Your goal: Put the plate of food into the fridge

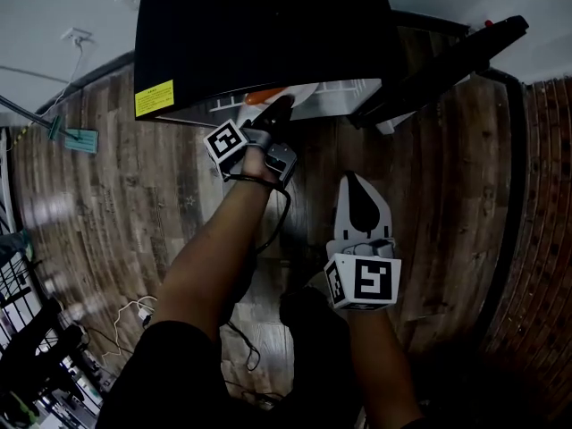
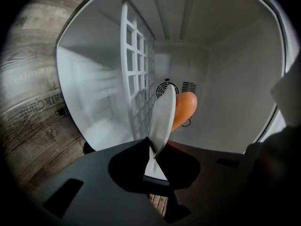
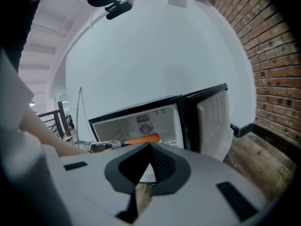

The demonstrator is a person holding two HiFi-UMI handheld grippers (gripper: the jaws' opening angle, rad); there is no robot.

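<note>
A: White plastic shell closest to the camera is the right gripper [image 1: 356,186]. It hangs over the wooden floor [image 1: 447,204], well back from the fridge [image 1: 259,34]. In its own view the jaws are pressed together with nothing in them [image 3: 149,147].

B: And the left one? The forearm [image 1: 223,239] is stretched way out in front.

A: Yep, the left gripper [image 1: 281,107] is up at the fridge opening. Its view shows the jaws [image 2: 151,149] clenched on the rim of the white plate [image 2: 162,119], which shows edge-on there.

B: So where's the plate, exactly?

A: Inside the compartment, carrot [image 2: 183,108] lying on it. From the head view, plate [image 1: 302,93] and carrot [image 1: 264,96] just peek out under the front edge of the black fridge top. I can't tell whether the plate is resting on anything.

B: What's behind it?

A: A white wire rack [image 2: 136,65] beside the plate, then the back wall with a round fan vent [image 2: 164,86]. The right gripper view shows the fridge door [image 3: 214,117] swung open, with a brick wall [image 3: 277,69] off to the side.
</note>
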